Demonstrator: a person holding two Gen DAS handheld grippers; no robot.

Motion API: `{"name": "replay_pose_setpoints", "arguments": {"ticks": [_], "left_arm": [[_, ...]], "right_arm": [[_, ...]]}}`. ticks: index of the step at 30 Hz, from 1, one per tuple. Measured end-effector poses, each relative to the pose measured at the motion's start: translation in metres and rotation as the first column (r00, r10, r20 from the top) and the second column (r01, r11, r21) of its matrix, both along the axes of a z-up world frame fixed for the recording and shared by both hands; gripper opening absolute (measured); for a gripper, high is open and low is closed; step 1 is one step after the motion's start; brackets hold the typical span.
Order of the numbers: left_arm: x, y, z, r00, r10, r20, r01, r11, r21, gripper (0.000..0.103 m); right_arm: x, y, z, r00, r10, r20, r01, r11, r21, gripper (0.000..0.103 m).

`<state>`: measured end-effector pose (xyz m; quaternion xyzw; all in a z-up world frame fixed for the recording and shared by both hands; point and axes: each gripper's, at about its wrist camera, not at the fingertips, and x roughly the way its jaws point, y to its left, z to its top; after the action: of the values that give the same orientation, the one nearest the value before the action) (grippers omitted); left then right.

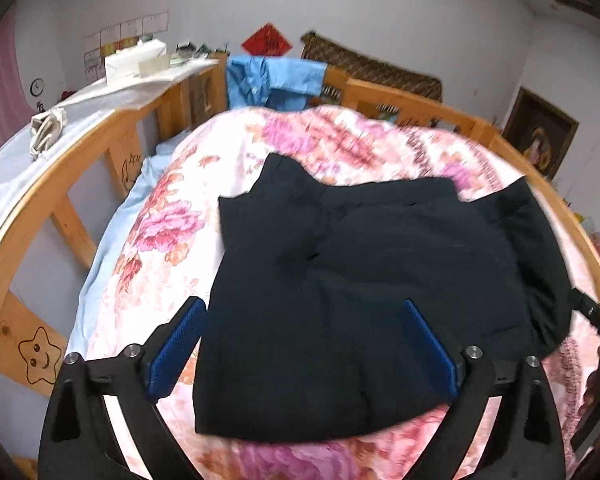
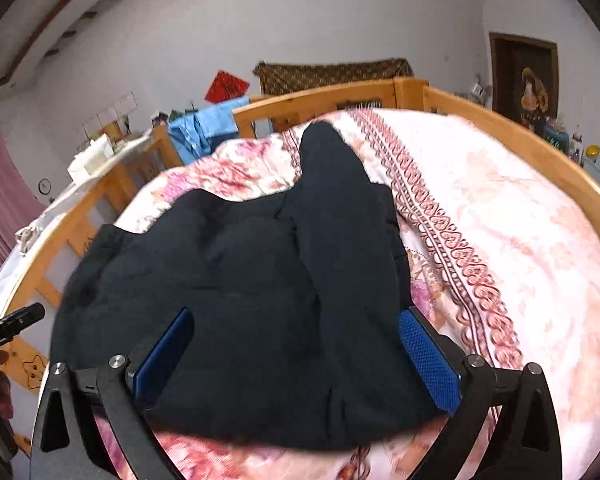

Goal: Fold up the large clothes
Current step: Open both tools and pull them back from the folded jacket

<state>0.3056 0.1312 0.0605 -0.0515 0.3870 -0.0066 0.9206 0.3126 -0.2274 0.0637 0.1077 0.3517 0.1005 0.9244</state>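
We held the left gripper [image 1: 304, 342] and right gripper [image 2: 296, 350] spread wide and empty above the dark garment [image 1: 364, 280], which lay partly folded on the floral quilt [image 1: 172, 224]. Beyond, a blue shirt [image 1: 268, 84] hung over the wooden bed rail [image 1: 416, 100].

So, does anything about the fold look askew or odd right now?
Yes: the dark garment isn't squared. One long part sticks out past the folded bulk toward the headboard, and the edge nearest the wooden rail is bunched. Both grippers are open, clear of the cloth.
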Motion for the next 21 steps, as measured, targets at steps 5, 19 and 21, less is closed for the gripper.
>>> {"name": "replay_pose_setpoints", "arguments": {"ticks": [5,19,21], "left_arm": [[-0.028,-0.016,0.023,0.998,-0.041,0.056,0.041,0.999,0.000,0.095],[-0.126,-0.029,0.042,0.986,-0.111,0.123,0.106,0.993,0.048,0.098],[-0.129,-0.030,0.041,0.986,-0.116,0.118,0.111,0.993,0.044,0.098]], "right_arm": [[-0.056,0.018,0.019,0.998,0.033,0.044,-0.032,0.999,-0.028,0.103],[-0.156,0.066,0.027,0.996,0.031,0.084,-0.035,0.999,0.042,0.103],[-0.155,0.070,0.024,0.997,0.036,0.065,-0.038,0.999,0.031,0.103]]}}
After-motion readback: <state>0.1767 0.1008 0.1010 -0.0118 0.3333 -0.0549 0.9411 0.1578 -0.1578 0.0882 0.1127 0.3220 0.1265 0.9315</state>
